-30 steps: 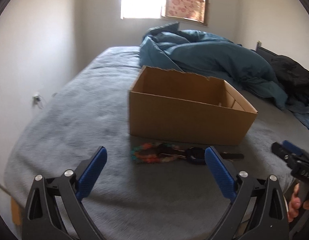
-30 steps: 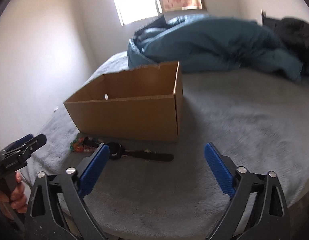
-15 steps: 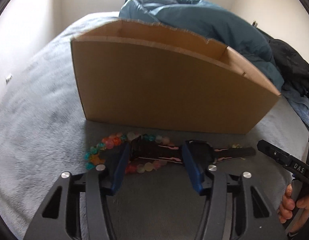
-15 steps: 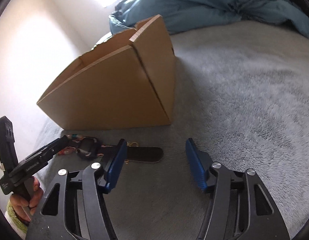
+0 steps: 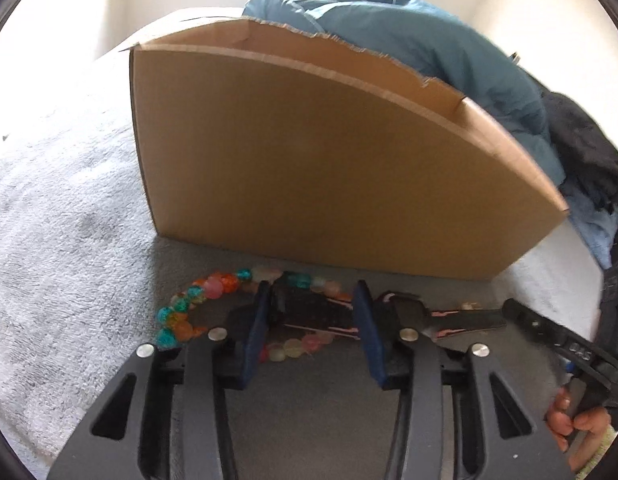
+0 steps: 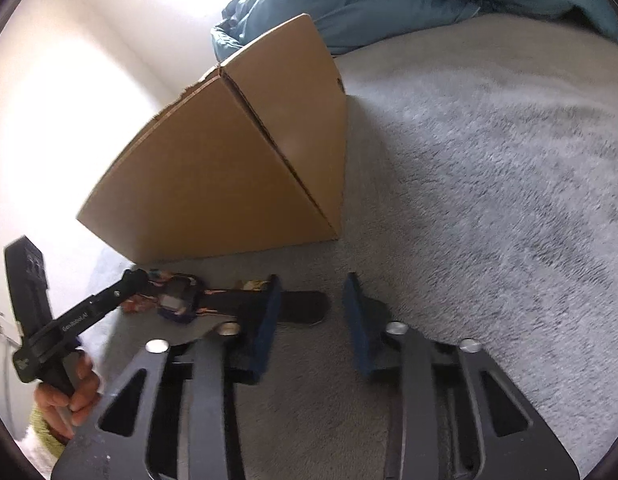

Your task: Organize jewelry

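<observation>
A black watch with pink-edged strap [image 5: 309, 314] lies on the grey bed cover just in front of a brown cardboard box [image 5: 321, 168]. A bracelet of coloured beads [image 5: 205, 296] loops around its left end. My left gripper [image 5: 309, 320] is open, its blue pads either side of the strap. My right gripper [image 6: 311, 300] is open, its left pad over the strap's free end [image 6: 305, 308]. The watch face [image 6: 177, 300] shows in the right wrist view, beside the left gripper's tip [image 6: 129, 280].
The box [image 6: 229, 176] has an open top; its inside is hidden. A blue duvet [image 5: 409, 40] is heaped behind it, with dark clothes [image 5: 581, 152] at the right. Grey fleece cover [image 6: 489, 200] spreads to the right of the box.
Both grippers have moved forward and down to the watch. Their jaws have narrowed from wide open to a smaller gap. The watch and beads have not moved.
</observation>
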{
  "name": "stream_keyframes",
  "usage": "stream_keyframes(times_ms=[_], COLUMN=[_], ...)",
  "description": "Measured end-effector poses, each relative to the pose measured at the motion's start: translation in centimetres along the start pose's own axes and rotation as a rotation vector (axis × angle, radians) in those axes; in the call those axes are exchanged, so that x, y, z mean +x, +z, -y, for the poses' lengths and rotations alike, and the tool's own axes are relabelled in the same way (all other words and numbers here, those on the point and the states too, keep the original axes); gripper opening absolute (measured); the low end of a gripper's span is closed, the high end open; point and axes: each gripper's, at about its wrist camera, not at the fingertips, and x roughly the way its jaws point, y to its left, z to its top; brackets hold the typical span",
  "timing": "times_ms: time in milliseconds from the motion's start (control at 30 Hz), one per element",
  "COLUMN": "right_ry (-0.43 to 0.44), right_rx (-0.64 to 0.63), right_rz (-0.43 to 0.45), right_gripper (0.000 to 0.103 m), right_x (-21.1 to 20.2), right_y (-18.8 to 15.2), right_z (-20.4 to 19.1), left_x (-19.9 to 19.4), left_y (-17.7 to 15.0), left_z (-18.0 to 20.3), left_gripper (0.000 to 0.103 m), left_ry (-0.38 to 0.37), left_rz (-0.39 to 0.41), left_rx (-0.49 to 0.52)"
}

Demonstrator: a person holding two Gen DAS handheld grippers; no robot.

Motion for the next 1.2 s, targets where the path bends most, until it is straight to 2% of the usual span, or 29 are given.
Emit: stream_keyframes(times_ms=[67, 133, 200, 400, 600, 867, 1033, 1200], right_ry=[0.014, -0.004, 0.001, 0.007, 0.025, 0.018, 0.09, 0.211], right_rx=[0.012, 0.01, 0.016, 0.034, 0.13, 0.126, 0.175, 0.281], right_rz=[0.004, 0.001, 0.012, 0.02, -0.009, -0.051, -0.027, -0.009], right_gripper=[0.025, 0.024, 0.024, 0.018, 0.018, 0.025, 0.029, 0.035], right_x=[-0.1, 0.0, -0.1, -0.2, -1.1, 1.1, 1.1, 0.7], right_y=[-0.3, -0.5, -0.4, -0.3, -0.3, 0.1, 0.3, 0.7], right_z=[0.2, 0.2, 0.1, 0.4, 1.5, 1.0, 1.3, 2.6], left_x=[-0.4, -0.2, 0.1, 0.2, -0.2, 0.6, 0.6, 0.8], left_y=[-0.1, -0.2, -0.2, -0.3, -0.8, -1.1, -1.4, -1.4], left_z=[0.1, 0.3, 0.3, 1.1, 1.9, 1.6, 1.4, 1.7], left_gripper=[0.034, 0.025, 0.02, 0.012, 0.012, 0.012, 0.012, 0.012], left_ry=[-0.007, 0.035, 0.064, 0.12, 0.162, 0.183, 0.186, 0.19], left_rz=[0.015, 0.012, 0.008, 0.035, 0.047, 0.02, 0.017, 0.018], left_rx=[0.009, 0.027, 0.038, 0.109, 0.173, 0.181, 0.182, 0.187])
